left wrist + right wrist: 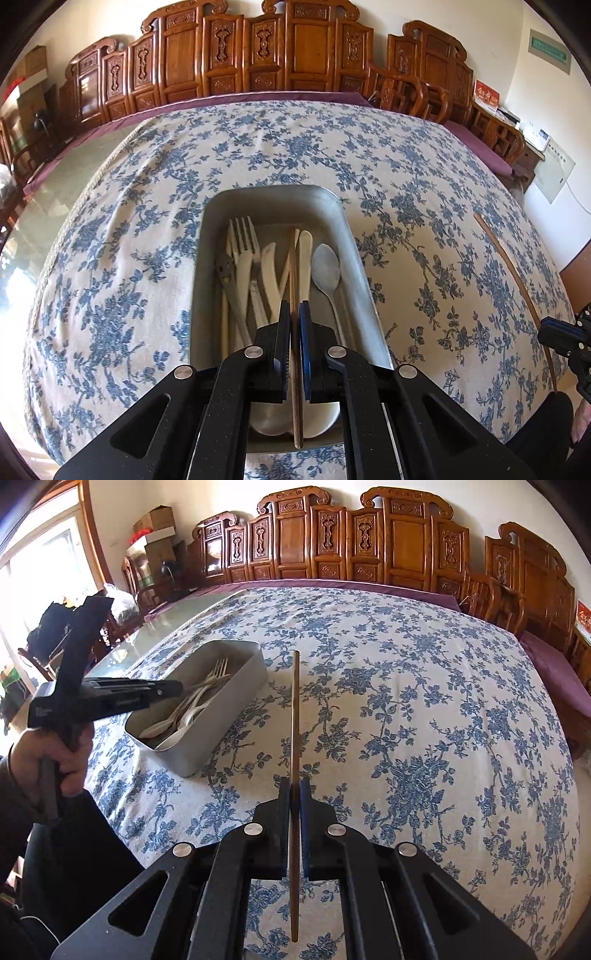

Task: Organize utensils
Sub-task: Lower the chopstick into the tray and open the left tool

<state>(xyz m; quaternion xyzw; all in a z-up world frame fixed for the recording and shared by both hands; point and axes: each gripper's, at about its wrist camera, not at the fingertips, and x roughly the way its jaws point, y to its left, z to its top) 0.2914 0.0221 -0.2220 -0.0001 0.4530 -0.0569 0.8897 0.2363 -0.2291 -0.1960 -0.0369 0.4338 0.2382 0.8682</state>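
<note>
Two chopsticks, one per gripper — bound for the tin.
Left gripper [294,314] clamped on chopstick [293,266] over metal tin [364,266], lined up lengthwise with cutlery; right gripper [294,788] pinching second chopstick [294,716] above tablecloth [424,720] — waiting beside.

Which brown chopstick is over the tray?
The wooden chopstick pinched by the left gripper, above the grey metal tray. The other chopstick hangs over the flowered cloth.

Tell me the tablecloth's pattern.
Blue floral sprays on off-white tablecloth; clearest in the right wrist view.
</note>
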